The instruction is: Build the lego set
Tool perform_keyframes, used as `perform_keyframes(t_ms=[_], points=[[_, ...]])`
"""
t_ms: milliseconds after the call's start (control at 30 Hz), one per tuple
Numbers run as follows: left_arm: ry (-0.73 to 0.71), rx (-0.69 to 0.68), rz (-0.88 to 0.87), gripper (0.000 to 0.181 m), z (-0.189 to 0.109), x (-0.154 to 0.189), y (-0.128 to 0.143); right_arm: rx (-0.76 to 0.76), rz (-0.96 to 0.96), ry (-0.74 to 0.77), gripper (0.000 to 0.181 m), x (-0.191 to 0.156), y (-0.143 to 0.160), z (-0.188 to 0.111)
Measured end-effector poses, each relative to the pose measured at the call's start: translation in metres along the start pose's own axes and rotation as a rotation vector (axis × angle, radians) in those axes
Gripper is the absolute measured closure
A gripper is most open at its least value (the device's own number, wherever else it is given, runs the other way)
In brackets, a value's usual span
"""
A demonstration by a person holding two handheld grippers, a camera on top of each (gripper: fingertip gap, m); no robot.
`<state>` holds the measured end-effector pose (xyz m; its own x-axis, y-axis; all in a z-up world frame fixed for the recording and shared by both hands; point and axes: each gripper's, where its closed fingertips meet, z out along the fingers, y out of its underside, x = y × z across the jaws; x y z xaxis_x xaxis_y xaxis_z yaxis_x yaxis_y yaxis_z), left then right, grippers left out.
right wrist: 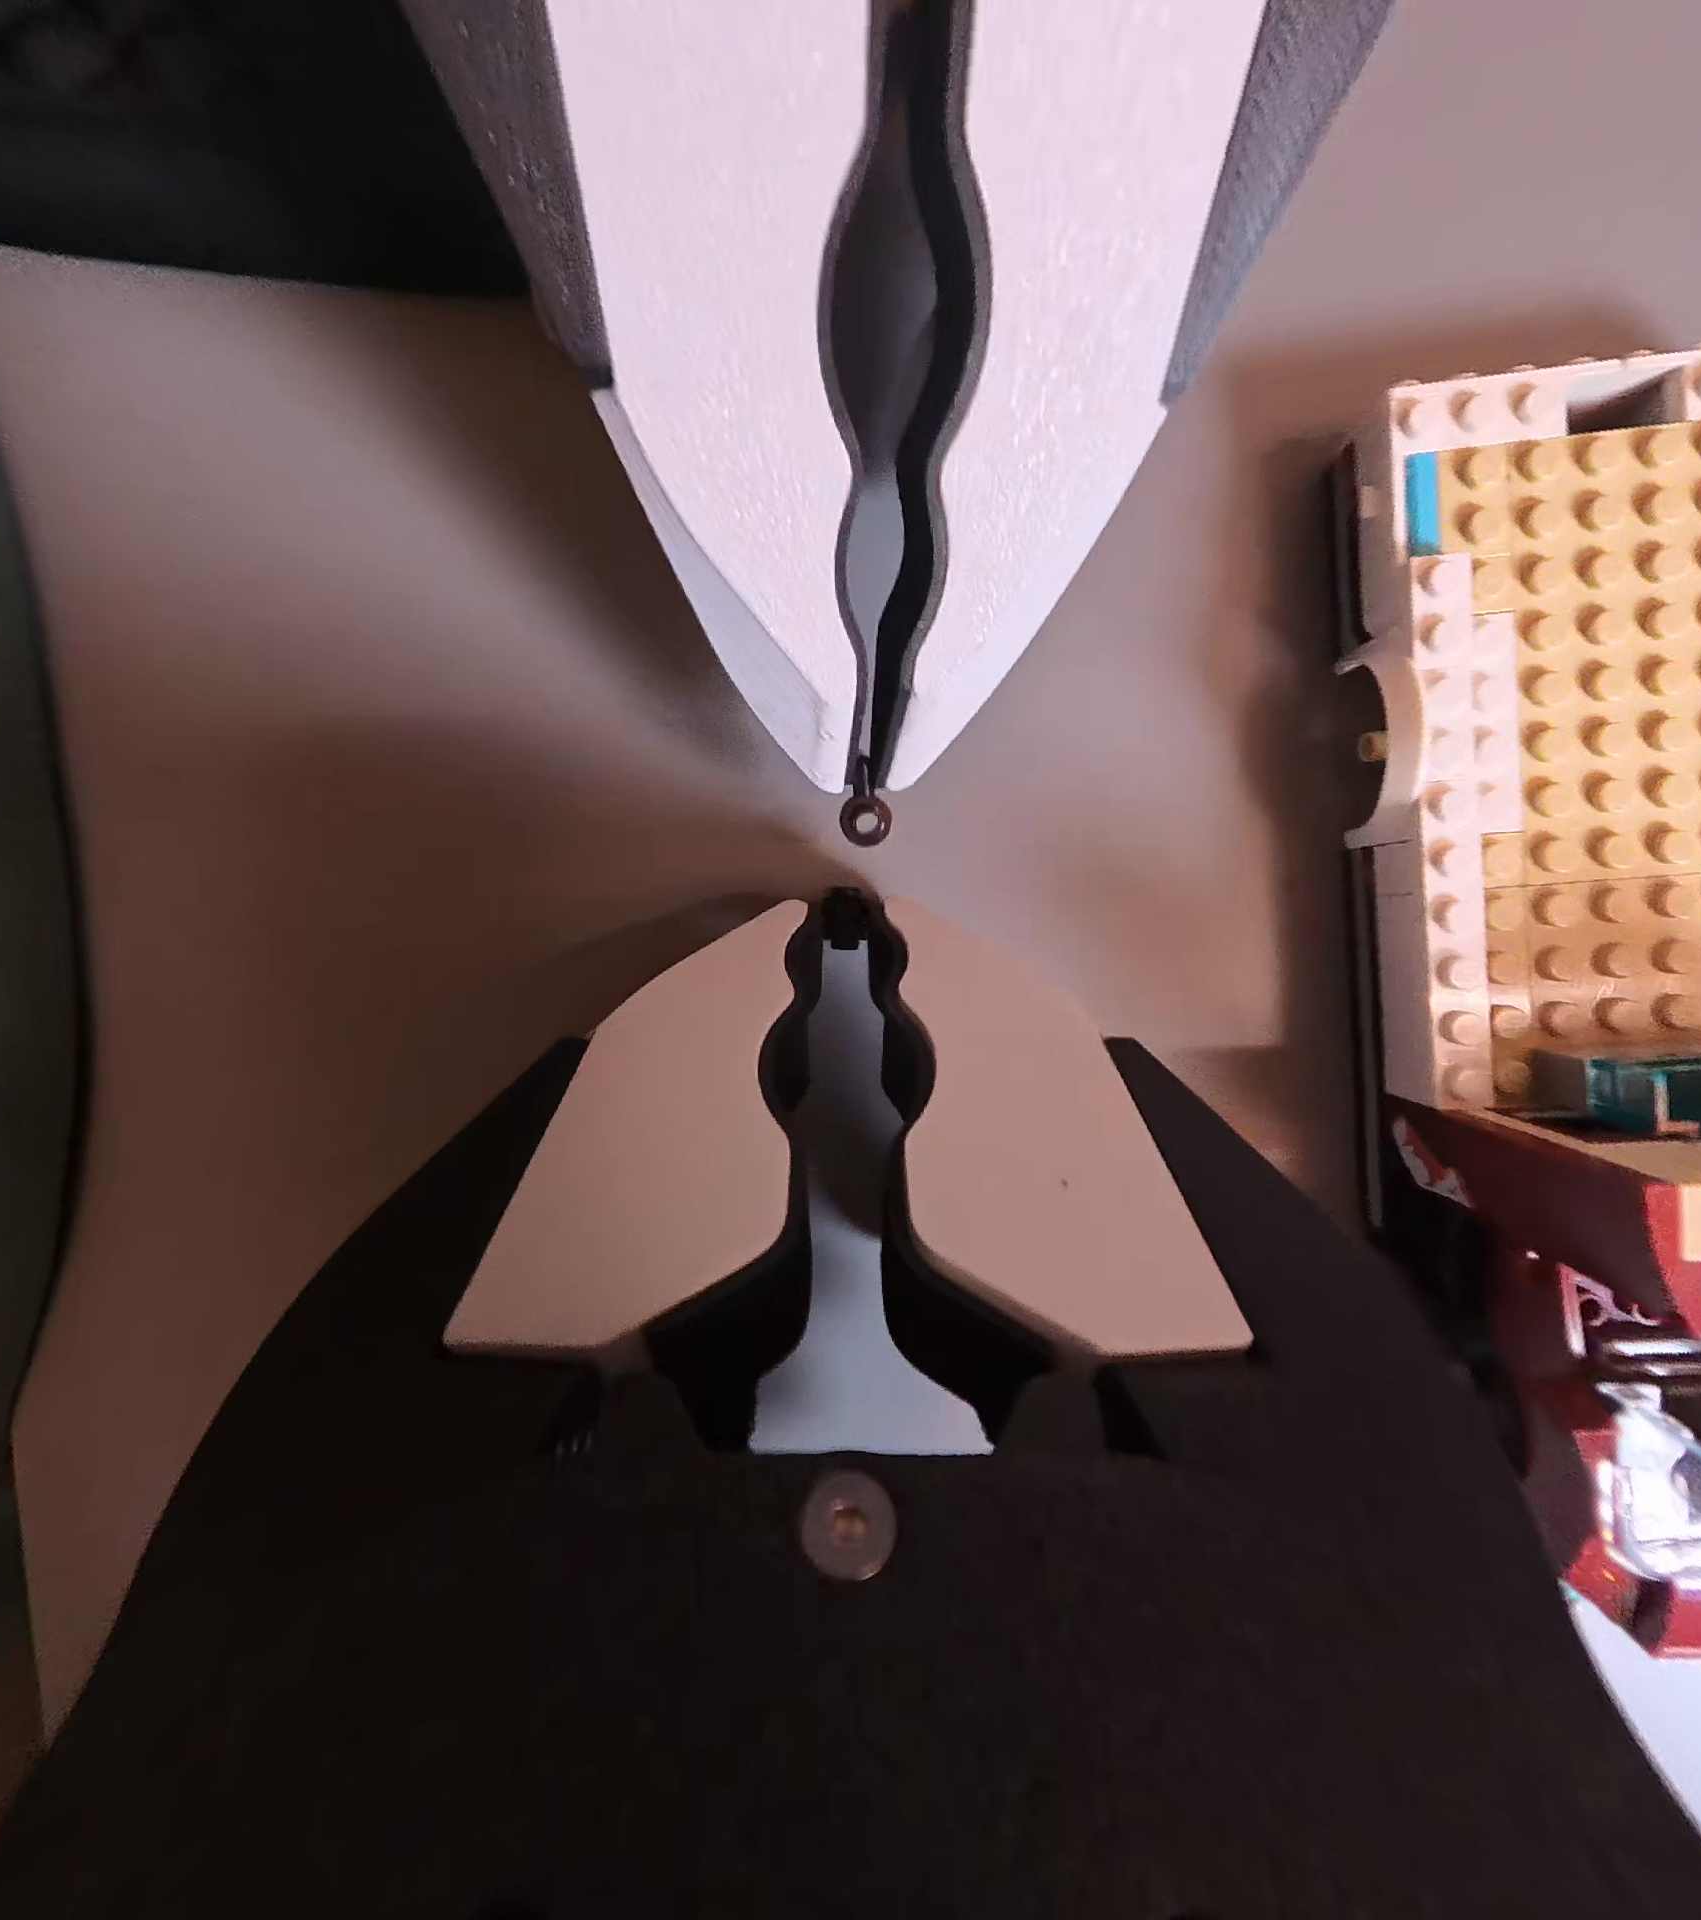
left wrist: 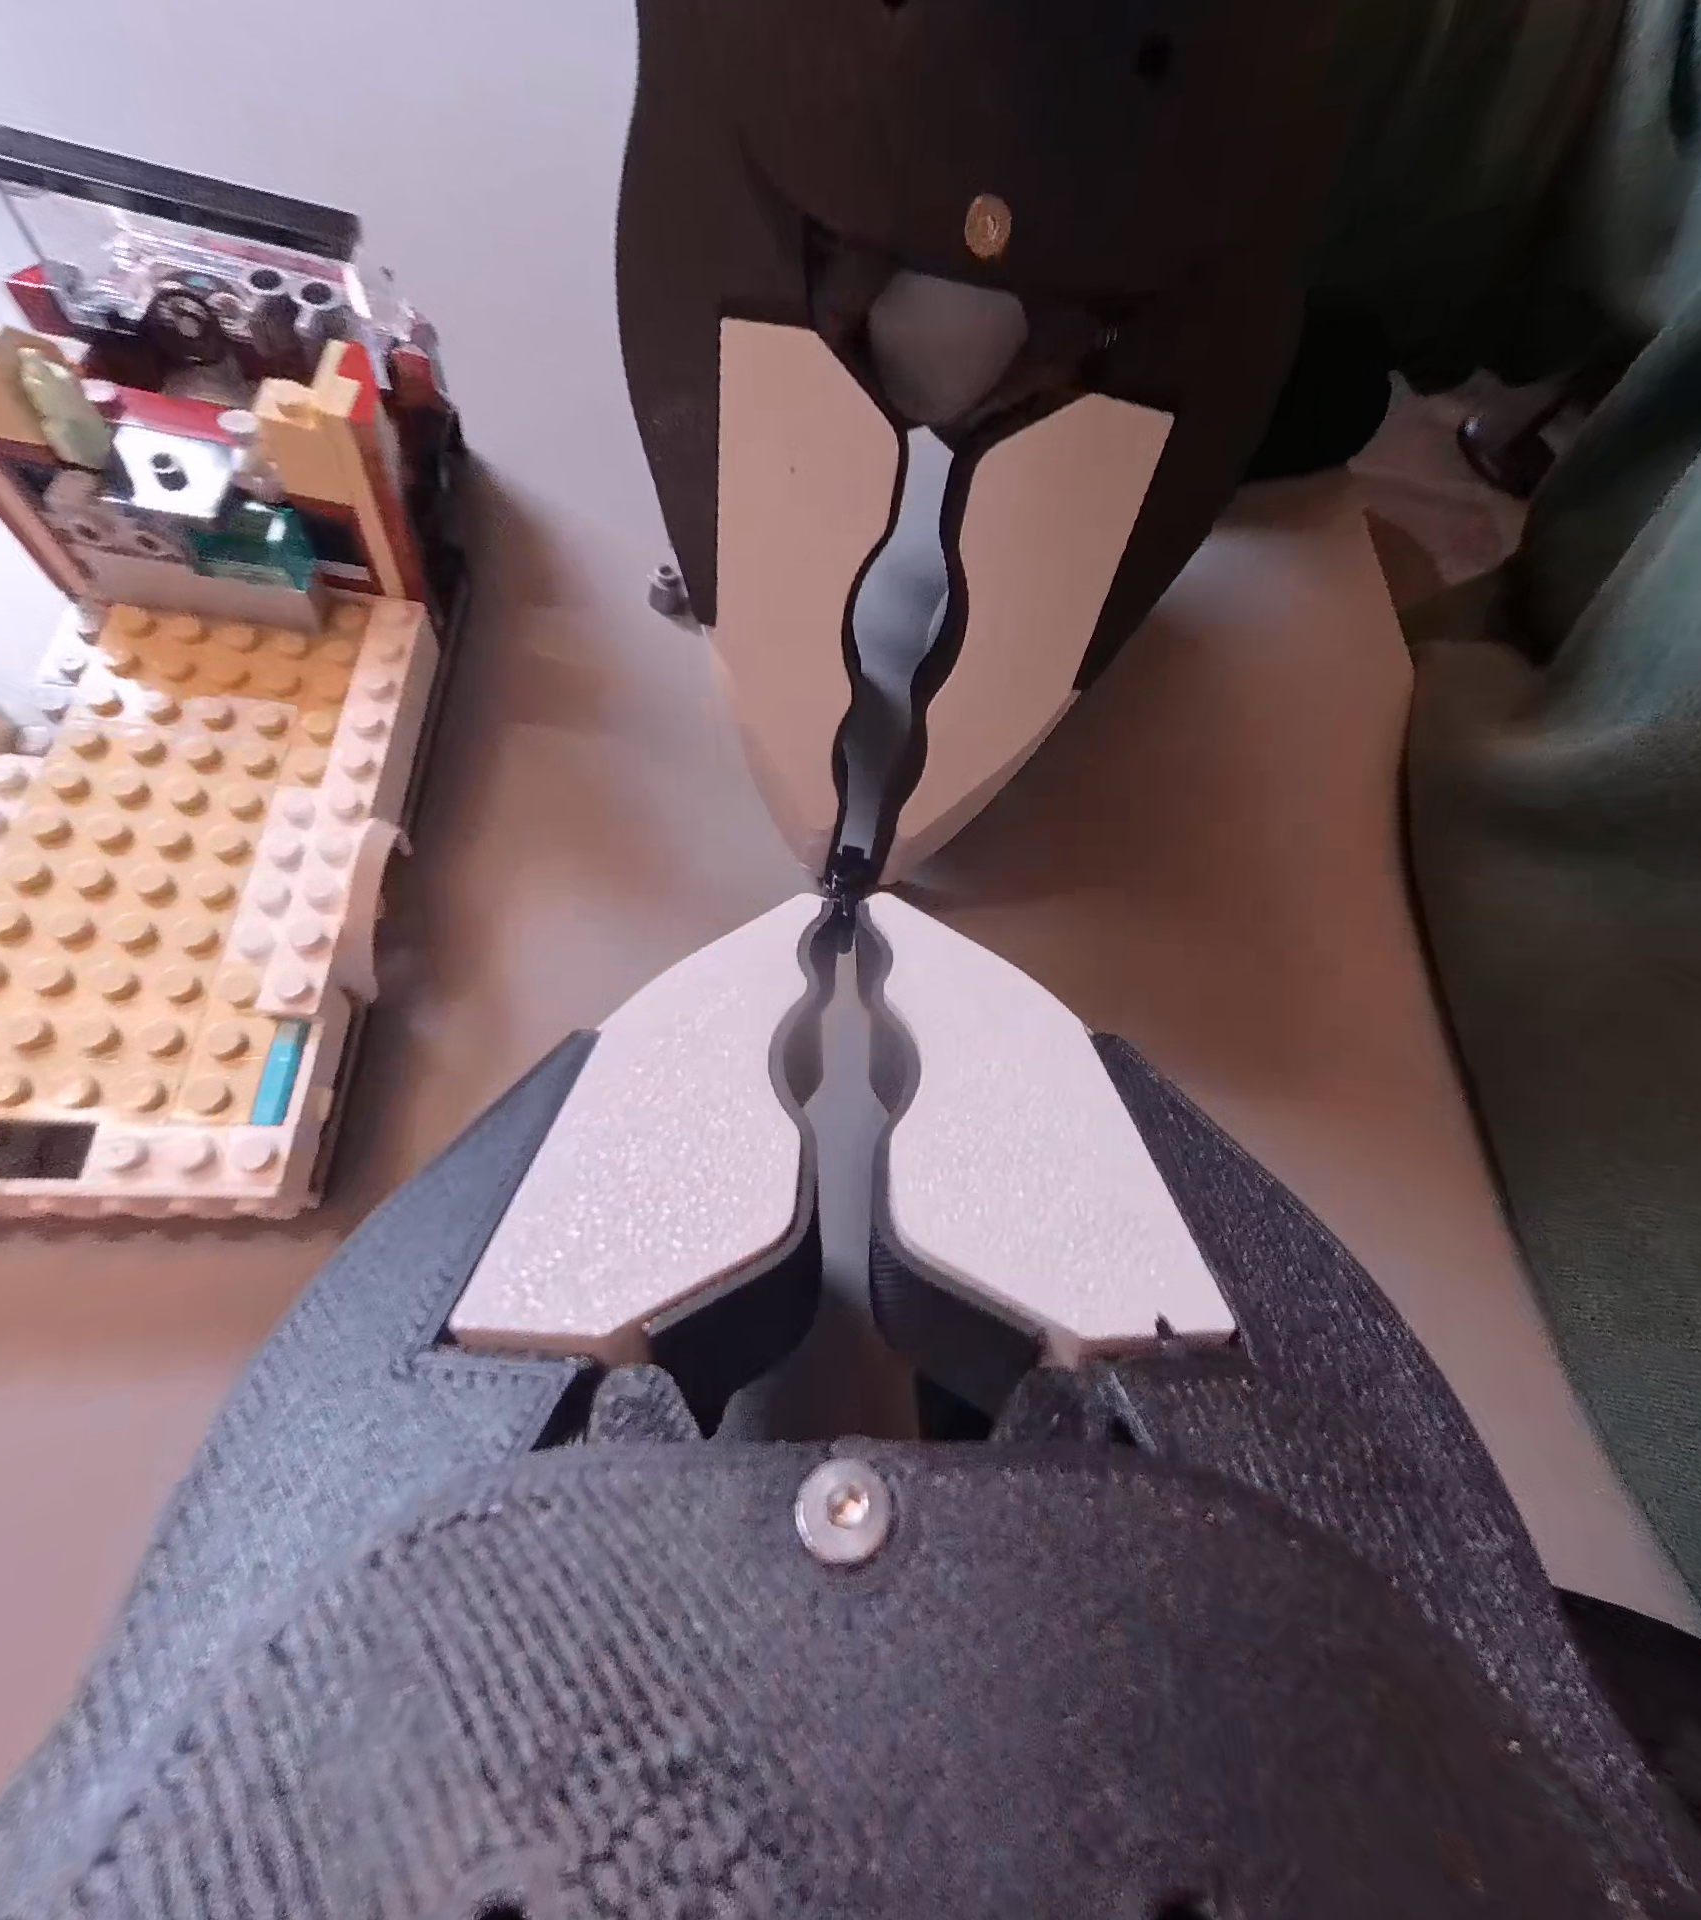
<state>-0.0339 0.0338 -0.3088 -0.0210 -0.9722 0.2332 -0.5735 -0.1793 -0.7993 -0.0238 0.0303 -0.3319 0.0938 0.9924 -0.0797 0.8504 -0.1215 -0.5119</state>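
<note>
1. Presently, my left gripper (left wrist: 841, 914): jaws closed down to a sliver, tips pinching a tiny dark piece with a ring end (right wrist: 868, 820), the ring poking out past the tips.
2. My right gripper (right wrist: 844, 914): jaws likewise nearly shut, nipping a second small dark piece (right wrist: 842, 923) at the very tips (its shape is too small to tell).
3. Relation of the two: grippers point nose to nose above the table (left wrist: 1137, 935), long axes on one line. In the right wrist view a slim gap separates ring from second piece; in the left wrist view they look to touch.
4. Lego build (left wrist: 160, 894): tan studded floor with white border and a red-brown walled section, resting on the table off to my left gripper's left side, apart from both tips.
5. Judgement: mating the two small pieces turns on keeping both axes collinear; either hand is equally near.
</note>
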Motion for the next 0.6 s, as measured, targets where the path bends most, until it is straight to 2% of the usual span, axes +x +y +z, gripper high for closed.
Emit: perform_keyframes(t_ms=[233,600], points=[[0.037,-0.083,0.045,0.178,0.018,0.008,0.006,0.006,-0.026,-0.007,0.167,-0.006,0.002,-0.001],[0.005,-0.089,0.071,0.178,0.023,0.004,0.005,0.035,-0.011,-0.012,0.166,-0.005,0.004,-0.004]])
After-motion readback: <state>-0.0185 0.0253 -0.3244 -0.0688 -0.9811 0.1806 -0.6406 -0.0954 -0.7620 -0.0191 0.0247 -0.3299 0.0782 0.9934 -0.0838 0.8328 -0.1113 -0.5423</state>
